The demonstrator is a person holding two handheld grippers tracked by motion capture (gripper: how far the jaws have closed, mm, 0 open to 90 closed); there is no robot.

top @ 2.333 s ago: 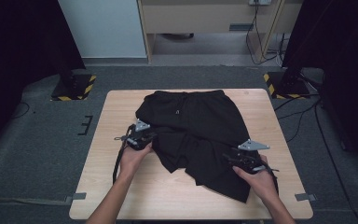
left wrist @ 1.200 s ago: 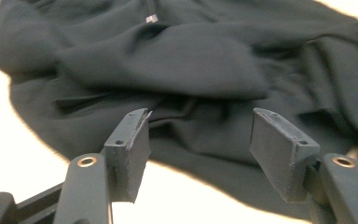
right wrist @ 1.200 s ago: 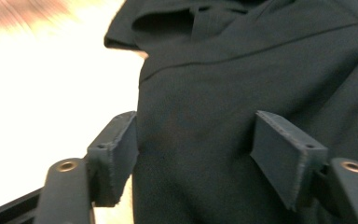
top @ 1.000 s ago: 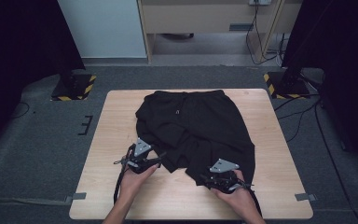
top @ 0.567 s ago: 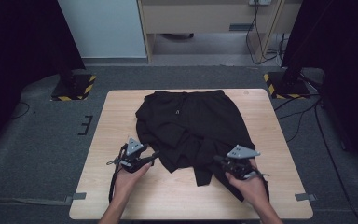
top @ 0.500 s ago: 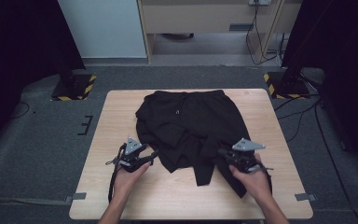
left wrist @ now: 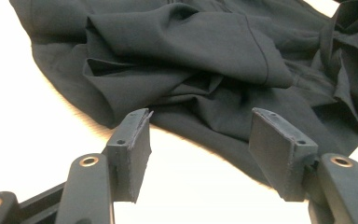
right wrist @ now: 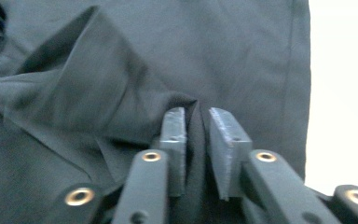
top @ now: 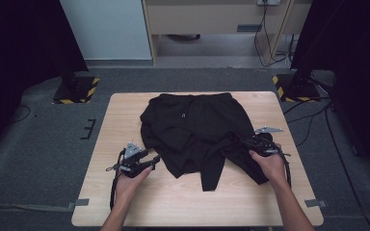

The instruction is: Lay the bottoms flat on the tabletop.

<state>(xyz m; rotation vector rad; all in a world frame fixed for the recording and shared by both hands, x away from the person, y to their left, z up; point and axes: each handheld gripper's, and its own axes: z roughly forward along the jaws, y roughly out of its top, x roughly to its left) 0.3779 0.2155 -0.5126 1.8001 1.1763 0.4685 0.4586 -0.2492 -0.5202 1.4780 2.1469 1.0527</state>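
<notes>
Black shorts of thin woven cloth lie rumpled on the pale wooden table, waistband toward the far edge, legs toward the person, one loose flap trailing toward the near edge. Judging by the way they slump into soft folds, they should be light, limp and somewhat slick: they will sag from any single hold and bunch rather than slide flat, so they are best taken at a firm hem or seam, one point on each side, and kept under slight tension. At the left, the left gripper rests on the table just beside the left leg's edge; in the left gripper view its jaws stand apart with bare table between the pads and the cloth's hem just ahead, untouched. At the right, the right gripper sits over the right leg; in the right gripper view a raised ridge of black fabric stands between its narrow-set jaws, which have just been opening a little. The fold sits in the gap, yet whether the pads still press on it I cannot tell. No brand, label or readable writing shows on the cloth; a pale speck near the waistband is too small to make out.
</notes>
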